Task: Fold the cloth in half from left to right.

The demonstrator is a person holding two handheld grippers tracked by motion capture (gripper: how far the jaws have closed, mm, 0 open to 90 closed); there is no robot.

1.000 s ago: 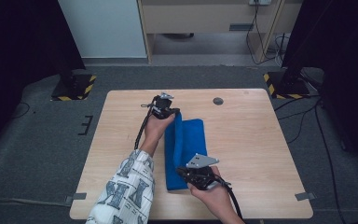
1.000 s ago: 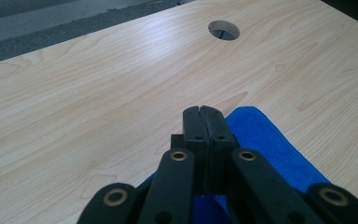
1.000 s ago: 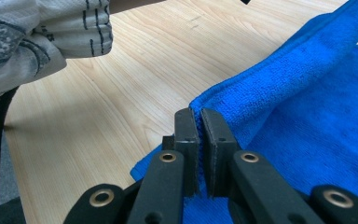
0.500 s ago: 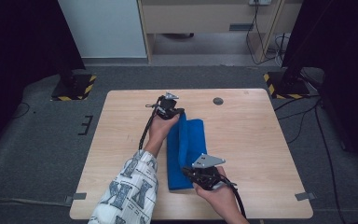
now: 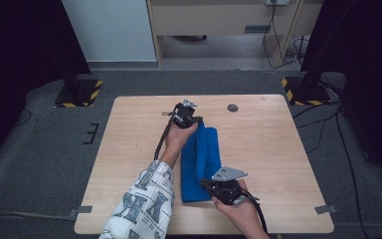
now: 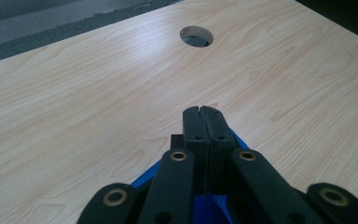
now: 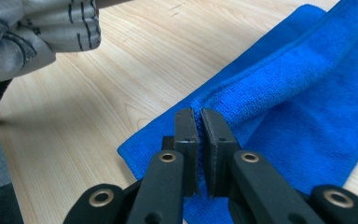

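Note:
A blue towel (image 5: 201,159) lies lengthwise in the middle of the wooden table (image 5: 278,149), folded into a long strip. My left gripper (image 5: 198,121) is at its far end, jaws shut, with blue cloth (image 6: 149,175) showing under and between them (image 6: 200,109). At the towel's near end my right gripper (image 5: 205,183) is shut on a raised fold of the towel (image 7: 307,102), which runs as a ridge up to the fingertips (image 7: 199,112).
A round cable hole (image 5: 233,107) lies in the table beyond the towel, straight ahead in the left gripper view (image 6: 196,36). A patterned sleeve (image 5: 144,204) crosses the table's near left (image 7: 51,23). Bare wood spreads on both sides.
Both grippers have shifted a little to the right, carrying the towel's upper layer with them. The jaws have stayed shut.

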